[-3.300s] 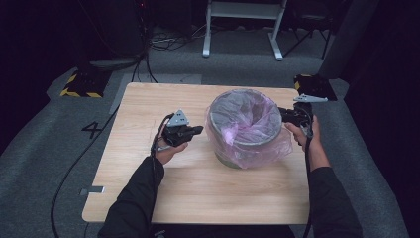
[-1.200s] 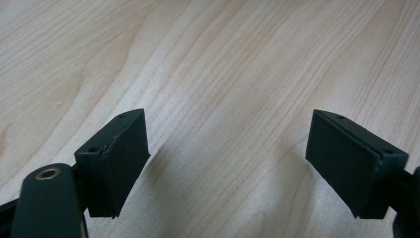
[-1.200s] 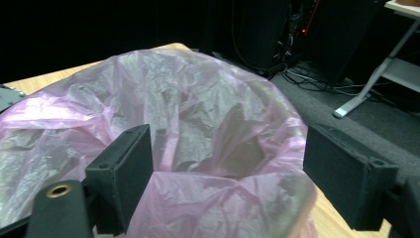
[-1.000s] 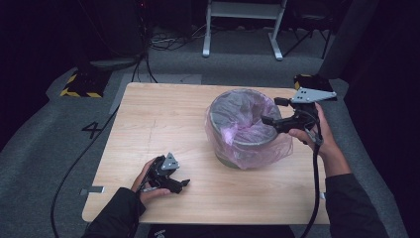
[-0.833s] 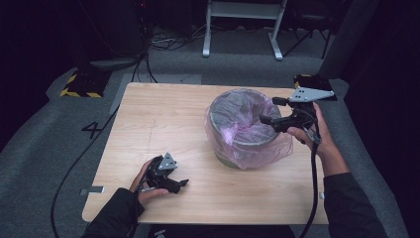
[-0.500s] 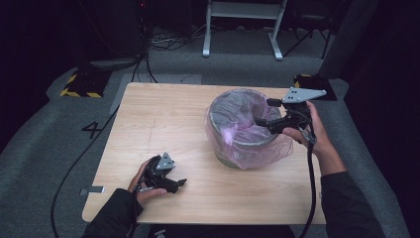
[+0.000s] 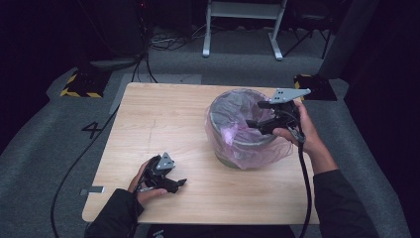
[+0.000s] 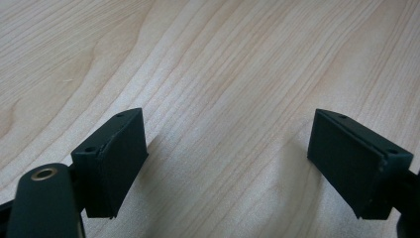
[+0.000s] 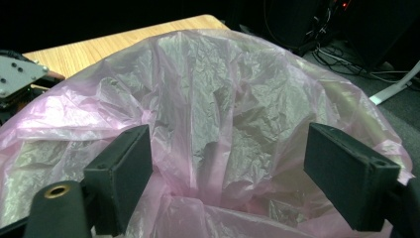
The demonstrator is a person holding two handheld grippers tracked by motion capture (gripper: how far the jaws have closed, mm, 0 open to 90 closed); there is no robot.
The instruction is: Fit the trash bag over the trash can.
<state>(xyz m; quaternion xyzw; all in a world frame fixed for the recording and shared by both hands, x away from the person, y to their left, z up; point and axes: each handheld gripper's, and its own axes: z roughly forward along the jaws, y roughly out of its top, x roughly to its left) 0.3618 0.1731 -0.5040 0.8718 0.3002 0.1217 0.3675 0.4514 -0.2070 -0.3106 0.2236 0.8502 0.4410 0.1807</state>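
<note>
The left claw [image 7: 179, 182] lay low near the worktop's [image 7: 163, 114] near edge, held in the left hand [image 7: 143, 183], jaws wide apart. The right claw [image 7: 250, 123] was raised, arm stretched forward from the right hand [image 7: 302, 134], jaws spread, seemingly gripping nothing.

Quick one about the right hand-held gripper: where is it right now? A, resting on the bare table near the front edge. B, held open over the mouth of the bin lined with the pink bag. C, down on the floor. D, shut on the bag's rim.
B: the right hand-held gripper is over the mouth of the bin, jaws wide apart above the pink bag, gripping nothing.
</note>
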